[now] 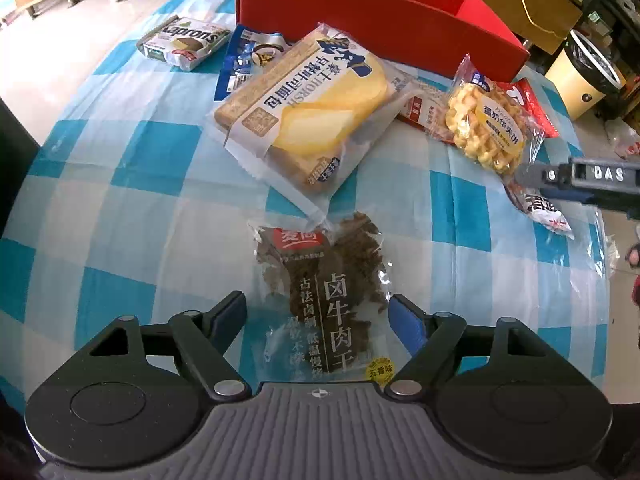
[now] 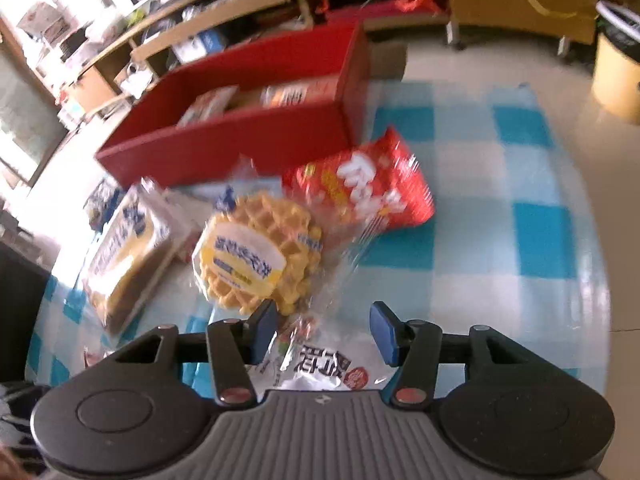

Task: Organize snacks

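Left claw (image 1: 318, 312) angled steeply down, open astride the beef jerky packet (image 1: 324, 292); right claw (image 2: 324, 330) open, tilted over the white packet (image 2: 320, 368).

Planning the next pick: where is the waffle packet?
Right of the bread packet in the left wrist view, the waffle packet overlaps a red snack bag before the red box.

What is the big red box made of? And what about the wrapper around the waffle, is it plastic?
The red box looks like cardboard with a matte red finish: thin flat walls, sharp folded corners, no shine. The waffle wrapper seems to be thin clear plastic film: you see the waffle through it, and it crinkles and glints in the light.
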